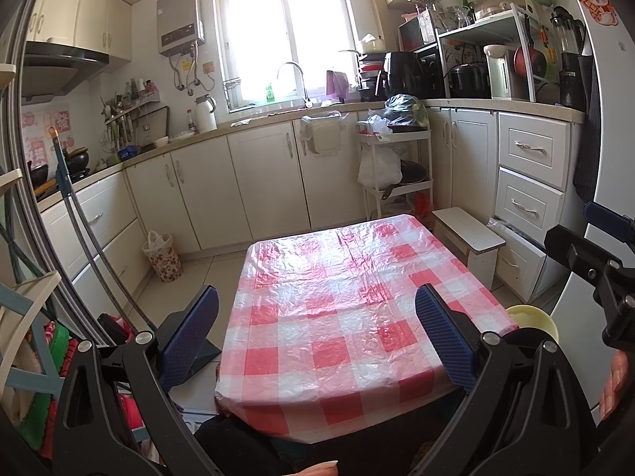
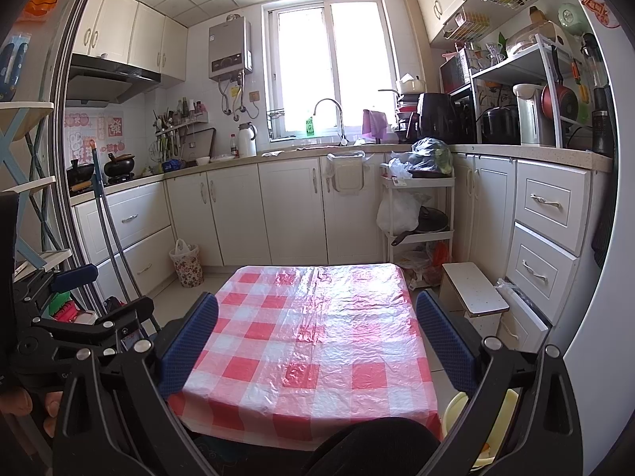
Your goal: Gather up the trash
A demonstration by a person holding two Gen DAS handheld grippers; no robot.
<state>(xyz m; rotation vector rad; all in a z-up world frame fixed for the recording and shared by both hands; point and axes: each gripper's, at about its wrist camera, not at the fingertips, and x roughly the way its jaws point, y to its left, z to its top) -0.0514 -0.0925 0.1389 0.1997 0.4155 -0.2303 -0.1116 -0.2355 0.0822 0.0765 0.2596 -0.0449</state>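
Note:
A low table with a red-and-white checked plastic cover [image 1: 337, 309] stands in front of me; it also shows in the right wrist view [image 2: 317, 341]. No loose trash shows on it. My left gripper [image 1: 317, 333] is open and empty, held above the table's near end. My right gripper [image 2: 317, 341] is open and empty too, and part of it shows at the right edge of the left wrist view [image 1: 595, 261]. A pale yellow bin [image 2: 480, 428] stands on the floor right of the table, also in the left wrist view [image 1: 532, 317].
A floral waste basket with a bag liner [image 2: 186, 263] stands by the left cabinets. A small white stool [image 2: 472, 289] sits right of the table. A white trolley with bags [image 2: 416, 206] stands at the back. Kitchen counters run around the room.

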